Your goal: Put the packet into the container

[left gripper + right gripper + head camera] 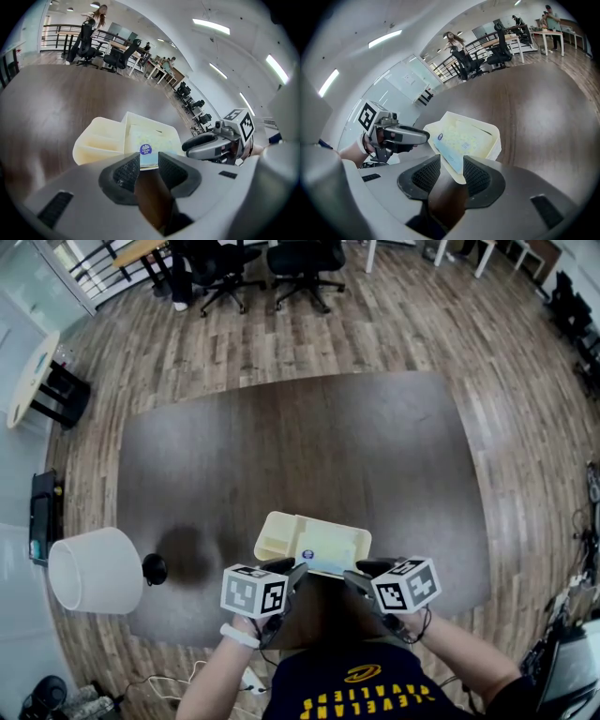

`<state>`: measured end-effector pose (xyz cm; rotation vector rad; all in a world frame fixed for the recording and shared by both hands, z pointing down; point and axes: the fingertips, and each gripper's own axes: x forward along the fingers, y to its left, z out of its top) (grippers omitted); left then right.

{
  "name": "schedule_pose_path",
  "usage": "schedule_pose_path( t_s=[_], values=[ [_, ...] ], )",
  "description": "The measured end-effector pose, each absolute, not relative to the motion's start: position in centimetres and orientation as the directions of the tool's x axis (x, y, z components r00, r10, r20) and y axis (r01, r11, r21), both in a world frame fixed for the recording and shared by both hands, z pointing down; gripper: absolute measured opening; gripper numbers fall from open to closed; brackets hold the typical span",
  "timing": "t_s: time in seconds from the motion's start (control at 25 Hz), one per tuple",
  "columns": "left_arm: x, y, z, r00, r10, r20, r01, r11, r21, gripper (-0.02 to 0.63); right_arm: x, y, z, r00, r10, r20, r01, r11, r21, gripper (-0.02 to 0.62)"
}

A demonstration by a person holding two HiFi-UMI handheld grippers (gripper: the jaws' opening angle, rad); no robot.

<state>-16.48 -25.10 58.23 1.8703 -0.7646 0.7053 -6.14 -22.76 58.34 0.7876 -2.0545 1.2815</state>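
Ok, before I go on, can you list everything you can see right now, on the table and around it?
table: one, dark brown, on the wooden floor
container: one, cream, compartmented, at the table's near edge
packet: one, pale with a blue logo, in the container's larger compartment
lampshade: one, white, by the table's left edge
office chairs: two, black, beyond the far edge
side table: one, pale round top, far left
left gripper: one, grey, fingers closed on the packet's logo end
right gripper: one, grey, fingers apart around the packet's corner, not pressing it
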Motion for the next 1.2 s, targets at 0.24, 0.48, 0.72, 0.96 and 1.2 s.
schedule_pose_path(
  t_s=[0.24,0.48,0.72,0.96,1.2],
  values=[
    [-16.3,-25.3,55.7,0.649,-0.319,0.691,-0.758,-0.347,0.552,0.107,-5.8,-23.0,56.9,-0.683,-0.227,0.694,-0.721,0.361,-0.591,0.139],
    [-15.2,-24.6,53.2,0.682,-0.445,0.581,-0.731,-0.377,0.569,0.106,-6.7,-23.4,54.1,-0.737,-0.340,0.583,-0.675,0.412,-0.612,0.138],
    [-13.7,-22.8,51.6,0.686,-0.484,0.543,-0.727,-0.443,0.524,0.106,-7.2,-22.2,52.5,-0.766,-0.372,0.525,-0.643,0.458,-0.614,0.041],
    [-12.7,-21.3,50.5,0.724,-0.495,0.481,-0.689,-0.488,0.535,0.106,-7.4,-21.6,51.1,-0.770,-0.428,0.473,-0.637,0.477,-0.605,0.009],
    [-11.8,-20.3,48.3,0.744,-0.513,0.428,-0.660,-0.464,0.591,0.000,-7.8,-20.6,47.8,-0.777,-0.483,0.404,-0.628,0.547,-0.554,0.009]
  ],
)
